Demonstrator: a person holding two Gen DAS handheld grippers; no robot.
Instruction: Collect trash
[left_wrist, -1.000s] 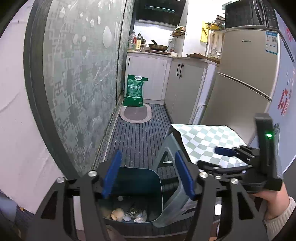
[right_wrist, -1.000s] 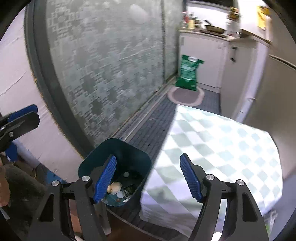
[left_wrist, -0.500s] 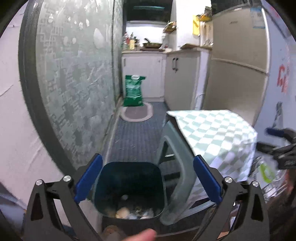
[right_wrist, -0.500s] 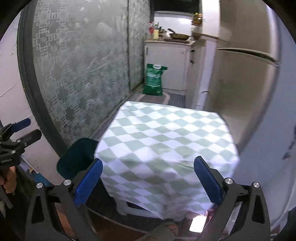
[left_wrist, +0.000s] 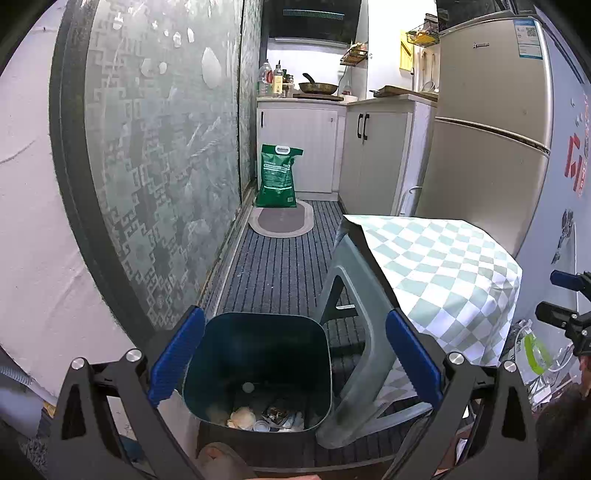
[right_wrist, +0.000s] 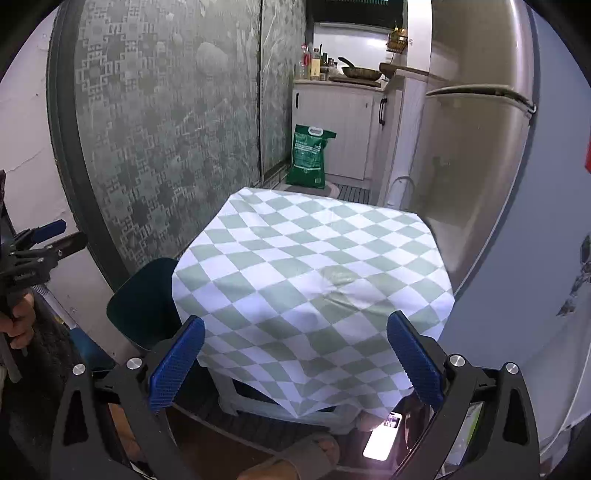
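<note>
A dark teal trash bin (left_wrist: 258, 365) stands on the floor below my left gripper (left_wrist: 293, 356), which is open and empty above it. Crumpled paper and small scraps of trash (left_wrist: 258, 417) lie at the bin's bottom. The bin's edge also shows in the right wrist view (right_wrist: 142, 302), left of the stool. My right gripper (right_wrist: 295, 360) is open and empty, held over the near edge of a green-and-white checkered cloth (right_wrist: 310, 280) that covers a grey plastic stool (left_wrist: 364, 332). No trash shows on the cloth.
A patterned glass sliding door (left_wrist: 159, 166) runs along the left. A fridge (left_wrist: 487, 147) stands at the right. A green bag (left_wrist: 277, 176) and an oval mat (left_wrist: 282, 222) lie by the far cabinets. A lit phone (right_wrist: 382, 437) and a sandalled foot (right_wrist: 295, 463) are on the floor.
Both grippers opened wider. The right gripper swung from over the bin to over the checkered cloth. The left gripper drew back a little, still above the bin.
</note>
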